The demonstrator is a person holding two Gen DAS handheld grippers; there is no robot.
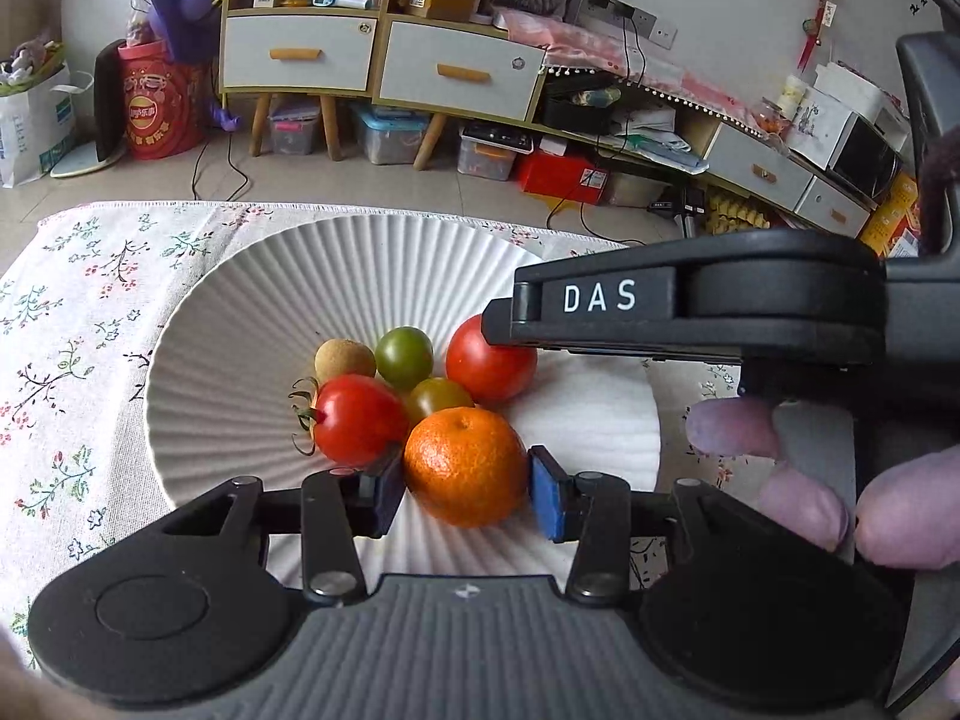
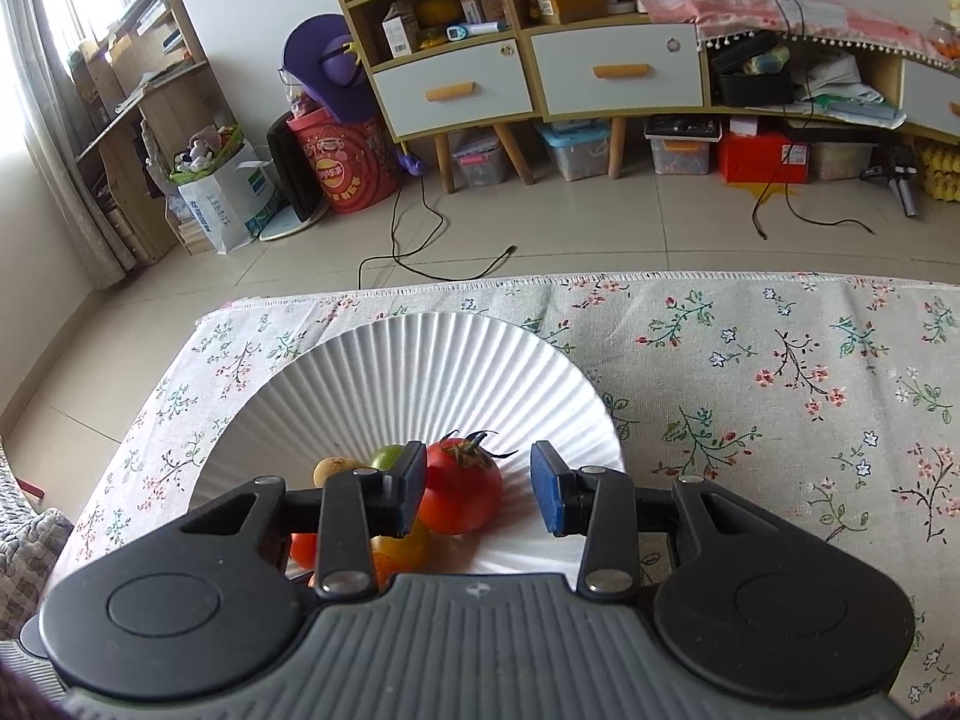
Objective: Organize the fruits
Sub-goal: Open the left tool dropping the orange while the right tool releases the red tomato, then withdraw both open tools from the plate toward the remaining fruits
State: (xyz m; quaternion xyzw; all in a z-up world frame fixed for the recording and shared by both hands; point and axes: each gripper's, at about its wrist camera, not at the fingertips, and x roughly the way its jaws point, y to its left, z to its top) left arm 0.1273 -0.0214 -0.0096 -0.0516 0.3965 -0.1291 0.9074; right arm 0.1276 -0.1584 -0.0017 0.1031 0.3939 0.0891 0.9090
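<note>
A white ribbed plate [image 1: 252, 324] [image 2: 420, 372] on the flowered cloth holds several fruits. In the left wrist view, an orange tangerine [image 1: 465, 467] lies on the plate between the blue pads of my left gripper [image 1: 465, 489]; the jaws stand wide, with small gaps each side. Behind it lie a red tomato with stem [image 1: 357, 419], two green tomatoes [image 1: 404, 357], a brown round fruit [image 1: 344, 361] and another red tomato [image 1: 489, 363]. My right gripper [image 2: 479, 495] is open above the plate, a red tomato [image 2: 461, 495] between its fingers, by the left pad.
The right gripper's black body [image 1: 708, 300] and a person's fingers [image 1: 804, 504] hang over the plate's right side. The flowered tablecloth [image 2: 780, 372] spreads to the right. Beyond the table edge are floor cables [image 2: 420, 252] and cabinets [image 2: 540, 78].
</note>
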